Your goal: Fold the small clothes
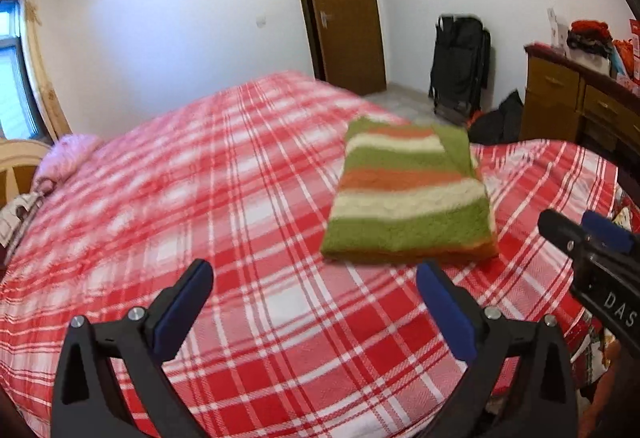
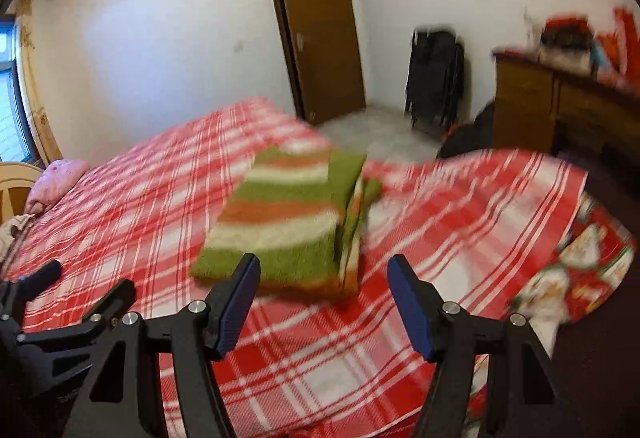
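Seen through the left wrist camera, the left gripper points down toward the bed, which is covered in a red-and-white plaid sheet. Its jaws stand wide apart with nothing between them, only the sheet beneath. Just beyond the right finger lies the folded striped garment, green, orange and cream, flat on the bed and touched by neither finger. The right gripper enters from the right edge, clear of the garment. A pink pillow sits at the far left, and a brown door, a black folded stroller and a wooden dresser stand at the far side of the room.

From the right wrist camera, the right gripper also tilts down over the bed, jaws apart and empty. The garment lies just past the left fingertip, its layered edges showing on its right side. The left gripper shows at the near left.
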Demonstrator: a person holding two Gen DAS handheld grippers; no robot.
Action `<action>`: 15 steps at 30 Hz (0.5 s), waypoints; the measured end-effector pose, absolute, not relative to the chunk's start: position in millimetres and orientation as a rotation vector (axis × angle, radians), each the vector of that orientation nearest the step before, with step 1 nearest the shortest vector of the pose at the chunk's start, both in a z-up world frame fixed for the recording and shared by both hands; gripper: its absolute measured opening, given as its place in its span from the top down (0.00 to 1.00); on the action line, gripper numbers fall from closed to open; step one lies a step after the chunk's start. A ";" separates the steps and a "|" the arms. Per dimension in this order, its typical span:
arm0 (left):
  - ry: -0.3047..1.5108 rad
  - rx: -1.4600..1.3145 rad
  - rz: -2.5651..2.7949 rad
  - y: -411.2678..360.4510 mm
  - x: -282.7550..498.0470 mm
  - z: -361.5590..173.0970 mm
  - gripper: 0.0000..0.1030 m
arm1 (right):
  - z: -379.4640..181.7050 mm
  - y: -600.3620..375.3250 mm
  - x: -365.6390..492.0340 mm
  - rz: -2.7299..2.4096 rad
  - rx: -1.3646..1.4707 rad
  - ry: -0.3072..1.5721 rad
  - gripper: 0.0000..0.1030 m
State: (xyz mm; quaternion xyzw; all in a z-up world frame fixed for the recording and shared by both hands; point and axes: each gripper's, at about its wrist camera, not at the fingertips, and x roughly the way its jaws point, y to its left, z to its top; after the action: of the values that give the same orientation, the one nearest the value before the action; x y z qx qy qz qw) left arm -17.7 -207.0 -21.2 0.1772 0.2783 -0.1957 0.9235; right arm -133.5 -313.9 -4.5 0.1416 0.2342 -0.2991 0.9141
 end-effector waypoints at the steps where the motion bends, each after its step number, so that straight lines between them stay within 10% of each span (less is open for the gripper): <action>1: 0.540 0.350 -0.407 -205.6 -22.0 -14.2 0.00 | 1.4 -310.7 -136.4 -0.628 0.270 0.457 0.35; 15: 0.395 0.251 -0.442 -195.1 -49.1 31.6 0.00 | 57.0 -273.9 -167.2 -0.699 0.109 0.198 0.30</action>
State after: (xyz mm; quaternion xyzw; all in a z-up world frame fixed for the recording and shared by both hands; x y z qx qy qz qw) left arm -49.1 -195.1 31.6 0.1234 0.1940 -0.2173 0.9486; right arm -167.2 -273.9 57.0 0.0533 0.0967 -0.3418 0.9332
